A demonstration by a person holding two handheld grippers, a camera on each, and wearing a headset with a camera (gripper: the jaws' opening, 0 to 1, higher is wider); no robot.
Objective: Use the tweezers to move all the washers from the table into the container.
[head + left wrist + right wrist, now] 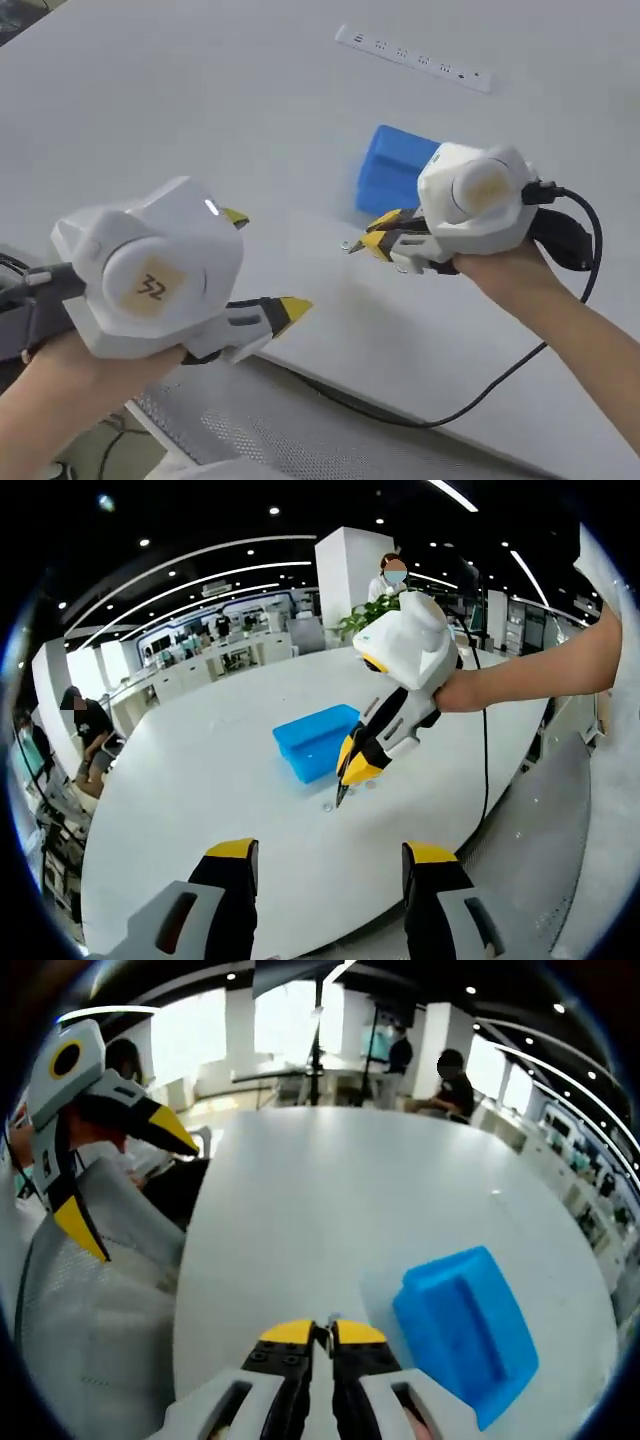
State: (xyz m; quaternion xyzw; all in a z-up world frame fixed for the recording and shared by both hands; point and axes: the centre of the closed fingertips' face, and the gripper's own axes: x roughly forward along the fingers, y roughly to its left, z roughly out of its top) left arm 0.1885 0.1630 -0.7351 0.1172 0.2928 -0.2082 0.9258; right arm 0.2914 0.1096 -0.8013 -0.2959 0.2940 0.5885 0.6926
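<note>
Head view: the right gripper (378,233) has its jaws clamped on the tweezers (353,246), tip poised over the white surface (250,100) just beside the blue container (392,168). The left gripper (265,262) hangs near the surface's edge, jaws spread wide, holding nothing.

Left gripper view: 1 washer (327,807) lies on the surface right under the tweezer tip, in front of the container. It's a tiny pale ring, flat and barely readable.

Right gripper view: jaws pinched together around the tweezers, container off to the right.

The danger, I'd say: a washer this thin could flick away if the tips close off-centre, or drop short of the container.
</note>
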